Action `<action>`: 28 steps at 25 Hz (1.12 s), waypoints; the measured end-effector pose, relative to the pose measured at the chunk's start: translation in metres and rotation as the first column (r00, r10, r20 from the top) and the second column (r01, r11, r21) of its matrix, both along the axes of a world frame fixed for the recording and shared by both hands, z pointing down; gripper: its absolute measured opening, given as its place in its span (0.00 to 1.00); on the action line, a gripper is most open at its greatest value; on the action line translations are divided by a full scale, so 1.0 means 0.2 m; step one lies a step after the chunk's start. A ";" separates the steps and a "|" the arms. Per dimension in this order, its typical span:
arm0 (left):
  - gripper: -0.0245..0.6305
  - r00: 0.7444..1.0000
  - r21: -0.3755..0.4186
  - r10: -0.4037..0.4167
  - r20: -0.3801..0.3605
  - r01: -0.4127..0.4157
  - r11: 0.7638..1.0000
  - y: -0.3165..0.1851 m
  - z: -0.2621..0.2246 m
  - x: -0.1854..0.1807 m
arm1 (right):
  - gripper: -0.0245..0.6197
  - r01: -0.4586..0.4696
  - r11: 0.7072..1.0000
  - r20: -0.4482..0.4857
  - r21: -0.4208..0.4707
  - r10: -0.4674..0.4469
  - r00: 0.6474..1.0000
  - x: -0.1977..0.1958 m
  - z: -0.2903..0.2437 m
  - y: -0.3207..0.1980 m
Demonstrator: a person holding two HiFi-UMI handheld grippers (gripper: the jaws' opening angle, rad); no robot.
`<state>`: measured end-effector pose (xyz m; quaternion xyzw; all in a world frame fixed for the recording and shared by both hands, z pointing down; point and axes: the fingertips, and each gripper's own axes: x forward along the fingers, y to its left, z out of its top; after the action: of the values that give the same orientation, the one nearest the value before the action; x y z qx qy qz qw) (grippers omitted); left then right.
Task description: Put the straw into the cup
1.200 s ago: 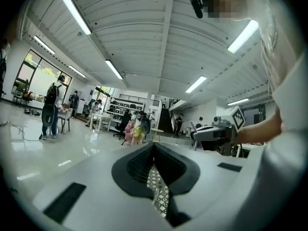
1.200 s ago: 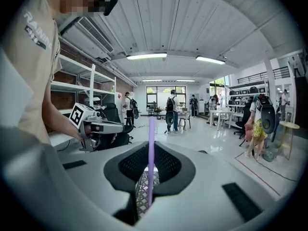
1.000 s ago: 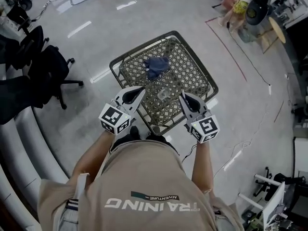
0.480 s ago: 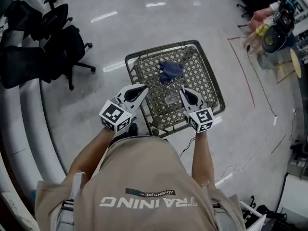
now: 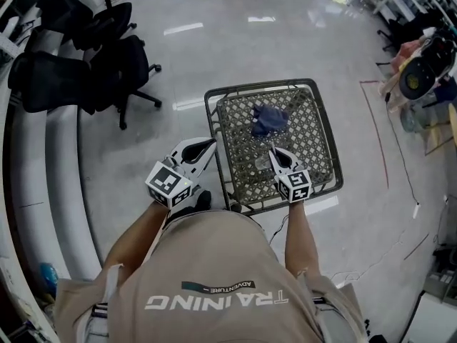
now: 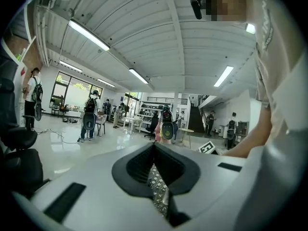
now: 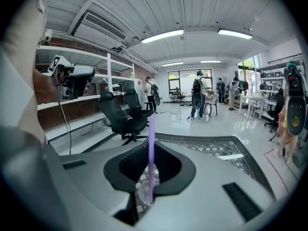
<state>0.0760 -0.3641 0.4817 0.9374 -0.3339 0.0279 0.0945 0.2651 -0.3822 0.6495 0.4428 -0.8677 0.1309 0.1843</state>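
You stand on a glossy grey floor [image 5: 178,56], with black office chairs [image 5: 86,77] well off to your left. Directly ahead of you is the desk [image 5: 260,86] — a square dark metal frame carrying an open lattice top. A crumpled blue cloth [image 5: 270,118] lies on the far half of the lattice. Your left claw [image 5: 211,143] is held just beside the desk's left rim, with its tips at the rim and most of its body over the floor. In the left gripper view its jaws meet at the tips. Nothing is held between them, and only lattice shows through the narrow slit behind the tips. Your right claw [image 5: 273,151] is held over the near half of the lattice, pointing toward the cloth and stopping short of it. In the right gripper view its jaws are almost closed and clamp a thin purple straw [image 7: 151,129] — the straw stands upright between the pads. Its upper end projects above the jaws, and its lower end shows just below them against the lattice. The straw is too thin to make out in the head view.
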 end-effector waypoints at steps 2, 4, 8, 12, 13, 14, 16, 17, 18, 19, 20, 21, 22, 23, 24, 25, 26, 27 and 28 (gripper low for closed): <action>0.06 1.000 -0.002 -0.017 0.003 0.017 1.000 0.00 0.00 -0.02 | 0.10 -0.014 1.000 0.004 -0.013 0.015 1.000 0.00 0.06 0.00; 0.06 1.000 -0.008 -0.028 0.005 0.028 1.000 0.00 0.01 -0.04 | 0.11 -0.030 0.999 0.021 -0.030 0.030 0.999 0.01 0.10 0.01; 0.06 1.000 -0.025 -0.022 0.018 0.022 0.999 -0.01 0.05 -0.04 | 0.35 -0.017 0.998 0.050 -0.053 0.019 0.999 0.00 0.11 0.04; 0.06 1.000 -0.024 0.000 0.006 0.000 1.000 -0.03 0.05 0.00 | 0.35 -0.013 0.999 0.020 -0.034 0.014 1.000 0.01 0.08 0.06; 0.06 1.000 -0.023 0.009 0.003 -0.009 1.000 -0.04 0.05 0.02 | 0.35 -0.020 1.000 0.012 -0.024 0.020 1.000 0.01 0.06 0.06; 0.06 1.000 -0.021 0.020 0.000 -0.020 1.000 -0.04 0.05 0.03 | 0.35 -0.028 1.000 0.008 -0.011 0.028 1.000 0.02 0.04 0.06; 0.06 0.999 -0.017 0.044 -0.006 -0.044 0.999 -0.05 0.05 0.06 | 0.35 -0.043 0.999 0.008 0.023 0.042 0.999 0.03 -0.04 0.05; 0.06 0.998 -0.014 0.057 -0.008 -0.058 0.998 -0.06 0.05 0.07 | 0.35 -0.052 0.998 0.012 0.045 0.051 0.999 0.04 -0.08 0.05; 0.06 0.997 -0.010 0.071 -0.011 -0.072 0.997 -0.07 0.04 0.07 | 0.34 -0.066 0.995 0.017 0.069 0.065 0.998 0.05 -0.14 0.05; 0.06 0.996 -0.004 0.085 -0.015 -0.085 0.996 -0.08 0.04 0.08 | 0.33 -0.091 0.991 0.026 0.093 0.089 0.996 0.06 -0.20 0.05; 0.06 0.995 0.003 0.096 -0.021 -0.096 0.995 -0.09 0.03 0.08 | 0.29 -0.128 0.985 0.045 0.116 0.123 0.991 0.08 -0.26 0.05; 0.06 0.994 0.010 0.104 -0.027 -0.104 0.995 -0.10 0.02 0.09 | 0.21 -0.170 0.976 0.079 0.137 0.161 0.984 0.10 -0.34 0.06; 0.06 0.994 0.016 0.109 -0.032 -0.108 0.994 -0.11 0.01 0.09 | 0.17 -0.210 0.965 0.124 0.157 0.192 0.973 0.12 -0.42 0.07; 0.06 0.993 0.021 0.113 -0.036 -0.112 0.994 -0.11 -0.01 0.10 | 0.17 -0.245 0.954 0.169 0.174 0.216 0.962 0.13 -0.50 0.08; 0.06 0.992 0.025 0.118 -0.038 -0.117 0.993 -0.12 -0.02 0.11 | 0.17 -0.275 0.943 0.203 0.189 0.237 0.950 0.14 -0.57 0.10; 0.06 0.991 0.029 0.126 -0.039 -0.125 0.992 -0.13 -0.03 0.12 | 0.17 -0.301 0.932 0.222 0.203 0.256 0.941 0.15 -0.63 0.12; 0.06 0.990 0.035 0.138 -0.039 -0.137 0.990 -0.15 -0.05 0.13 | 0.16 -0.323 0.921 0.228 0.215 0.275 0.934 0.15 -0.69 0.13; 0.06 0.988 0.041 0.151 -0.039 -0.149 0.988 -0.16 -0.06 0.14 | 0.15 -0.341 0.912 0.226 0.226 0.291 0.929 0.15 -0.73 0.14; 0.06 0.986 0.047 0.162 -0.041 -0.160 0.986 -0.17 -0.07 0.15 | 0.14 -0.352 0.905 0.223 0.237 0.302 0.927 0.16 -0.77 0.16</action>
<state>0.1066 -0.3987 0.4670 0.9636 -0.2553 0.0071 0.0788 0.2964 -0.3510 0.4960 0.5897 -0.8035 0.0791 0.0171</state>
